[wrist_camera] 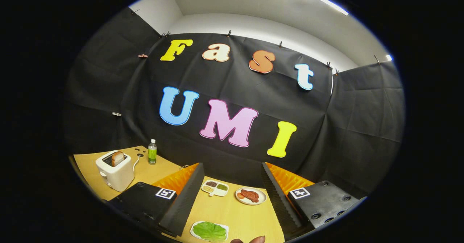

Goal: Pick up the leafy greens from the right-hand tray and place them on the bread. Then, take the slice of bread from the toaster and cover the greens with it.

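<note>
Three dishes sit on the wooden table (232,210) right now, all inside the span of the tongs. Farthest out, a small divided tray (215,187) carries little heaps of dark, pale and green bits; beside it to the right, a round plate (251,195) holds reddish-brown pieces of meat. Nearest of the three, a white tray (210,231) bears the leafy greens (210,231), one broad leaf lying flat. Off to the left, beyond the left finger, one white toaster (115,171) stands with a single slice of bread (117,158) poking up from its slot, its cord trailing back toward one green-labelled bottle (152,152) standing upright by the booth's wall.

The gripper (232,199) is spread wide, nothing held, its two fingers (183,199) flanking the dishes. The greens lie between the fingers, closer to the left one and low toward their base; nothing blocks the way to them. The toaster and its bread are well apart from the greens, outside the left finger. A fingertip or two of a person's hand (253,239) peeks in just right of the greens' tray.
</note>
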